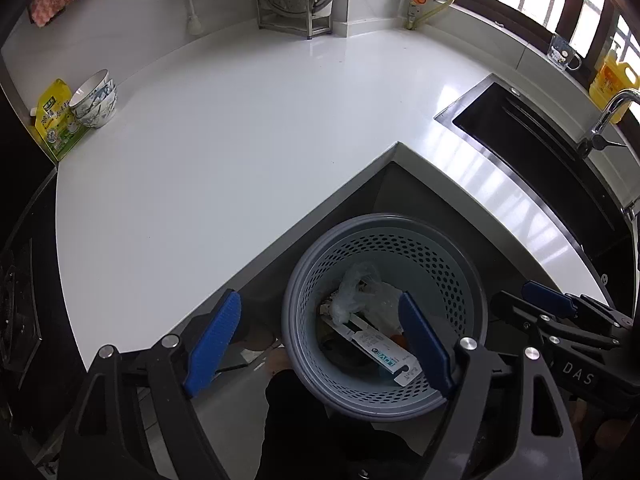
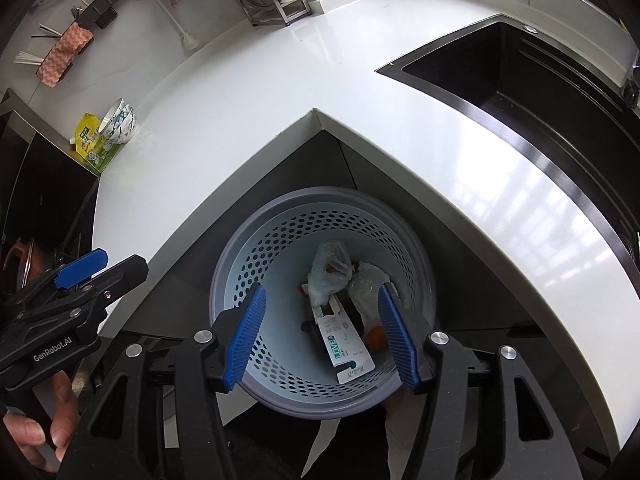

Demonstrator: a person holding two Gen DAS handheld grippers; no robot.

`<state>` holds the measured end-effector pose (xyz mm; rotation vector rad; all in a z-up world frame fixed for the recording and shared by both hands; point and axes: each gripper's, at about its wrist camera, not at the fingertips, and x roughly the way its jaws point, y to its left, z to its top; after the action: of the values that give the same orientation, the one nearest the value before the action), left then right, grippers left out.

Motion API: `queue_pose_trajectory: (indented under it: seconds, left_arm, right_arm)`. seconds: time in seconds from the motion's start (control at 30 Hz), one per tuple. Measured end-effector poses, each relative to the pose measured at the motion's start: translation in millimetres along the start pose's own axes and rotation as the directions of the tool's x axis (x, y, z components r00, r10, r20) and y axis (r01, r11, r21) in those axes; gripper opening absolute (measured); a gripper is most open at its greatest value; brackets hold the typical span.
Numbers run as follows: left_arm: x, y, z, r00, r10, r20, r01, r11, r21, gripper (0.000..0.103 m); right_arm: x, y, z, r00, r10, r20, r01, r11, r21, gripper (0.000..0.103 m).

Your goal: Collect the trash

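Observation:
A grey-blue perforated waste basket (image 1: pixel 384 220) (image 2: pixel 320 192) stands on the floor in the inner corner below the white counter. Inside lie a crumpled clear plastic bag (image 1: pixel 356 288) (image 2: pixel 328 268), a white and teal carton (image 1: pixel 380 350) (image 2: pixel 344 344) and a small orange scrap (image 2: pixel 378 336). My left gripper (image 1: pixel 320 300) hangs over the basket's left side, open, with nothing between its blue pads. My right gripper (image 2: pixel 322 290) is over the basket's mouth, open and holding nothing. Both point steeply downward, side by side.
The white L-shaped counter (image 1: pixel 240 140) wraps around the basket. A black sink (image 1: pixel 540 140) (image 2: pixel 520 80) lies at the right. Stacked bowls (image 1: pixel 96 100) and a yellow-green packet (image 1: pixel 56 120) sit at the far left, a metal rack (image 1: pixel 296 4) at the back. A hand (image 2: pixel 60 420) holds the left gripper.

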<state>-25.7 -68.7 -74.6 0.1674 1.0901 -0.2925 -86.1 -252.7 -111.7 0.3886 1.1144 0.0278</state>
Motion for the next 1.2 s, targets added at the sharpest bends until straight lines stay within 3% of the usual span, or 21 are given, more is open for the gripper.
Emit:
queue_pose_trajectory:
  seconds: [0.23,0.7,0.9,1.2]
  left_arm:
    - [-10.9,4.9,0.3,1.000,0.013,0.006,-0.012,1.000,-0.018,0.085]
    - [-34.0,14.3,3.0,0.998,0.036,0.052,-0.034,0.999,-0.040,0.094]
    - [-37.6,19.0,3.5,0.998,0.020,0.056,-0.017,0.998,-0.058,0.096]
    - [-40.3,20.0,4.7,0.997,0.059,0.057,-0.055,0.997,-0.059,0.096]
  right_arm:
    - [-12.8,6.4,1.1,1.000,-0.004,0.013,0.004,1.000,-0.008,0.061]
    - [-20.2,12.1,1.8,1.000,-0.014,0.016,0.014,1.000,-0.015,0.062]
    - [-21.8,15.9,1.8,1.000,-0.012,0.019,0.012,1.000,-0.026,0.062]
    - [-25.2,17.3,1.9,1.000,-0.015,0.026,0.016,1.000,-0.027,0.062]
